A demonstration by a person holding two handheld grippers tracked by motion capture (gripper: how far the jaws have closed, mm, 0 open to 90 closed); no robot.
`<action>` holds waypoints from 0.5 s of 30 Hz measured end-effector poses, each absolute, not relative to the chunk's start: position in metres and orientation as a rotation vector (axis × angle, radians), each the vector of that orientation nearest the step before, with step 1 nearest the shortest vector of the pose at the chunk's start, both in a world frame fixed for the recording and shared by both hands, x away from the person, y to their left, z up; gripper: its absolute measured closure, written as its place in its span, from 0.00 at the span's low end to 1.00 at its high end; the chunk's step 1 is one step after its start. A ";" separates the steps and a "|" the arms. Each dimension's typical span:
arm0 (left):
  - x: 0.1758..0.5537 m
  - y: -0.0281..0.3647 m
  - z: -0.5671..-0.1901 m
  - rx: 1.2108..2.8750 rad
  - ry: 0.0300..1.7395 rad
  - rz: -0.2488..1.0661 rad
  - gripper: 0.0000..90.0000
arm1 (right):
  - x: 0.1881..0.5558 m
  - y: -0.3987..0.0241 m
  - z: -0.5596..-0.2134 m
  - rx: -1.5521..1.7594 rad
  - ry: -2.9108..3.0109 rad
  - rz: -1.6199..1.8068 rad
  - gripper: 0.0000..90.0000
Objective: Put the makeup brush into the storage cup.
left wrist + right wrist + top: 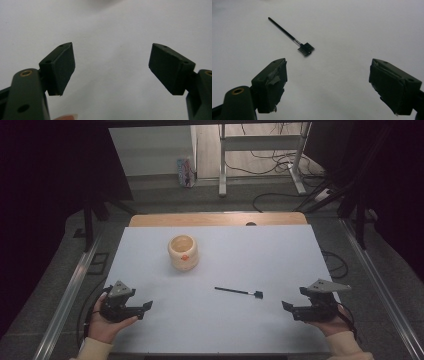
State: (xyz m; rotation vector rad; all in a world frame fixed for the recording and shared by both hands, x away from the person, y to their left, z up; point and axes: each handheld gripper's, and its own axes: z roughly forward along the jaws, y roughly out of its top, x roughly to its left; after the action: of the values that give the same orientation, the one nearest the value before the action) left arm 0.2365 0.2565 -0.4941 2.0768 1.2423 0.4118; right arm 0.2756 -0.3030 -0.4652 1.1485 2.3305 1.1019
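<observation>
— On the white desk (210, 320), where's the small black brush (240, 292)?

— Lying flat right of centre, its square head toward the right gripper (286, 306), apart from it. A cream pot (183, 252) stands farther back, left of centre.

— And the jaws?

— Right gripper: spread wide with nothing between them. Left gripper (146, 306): the same, over bare desk at the near left.
</observation>
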 end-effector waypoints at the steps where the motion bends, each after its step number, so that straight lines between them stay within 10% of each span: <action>1: 0.236 0.257 -0.494 2.080 1.242 0.416 0.24 | 0.276 -0.303 -0.465 1.149 2.330 1.101 0.17; 15: 0.235 0.256 -0.490 2.089 1.218 0.428 0.24 | 0.274 -0.305 -0.466 1.146 2.334 1.086 0.17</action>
State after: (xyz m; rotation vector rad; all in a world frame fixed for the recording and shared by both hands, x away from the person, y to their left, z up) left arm 0.2355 0.2556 -0.4898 2.0895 1.2180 0.4282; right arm 0.2741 -0.3046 -0.4657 1.1460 2.3340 1.0856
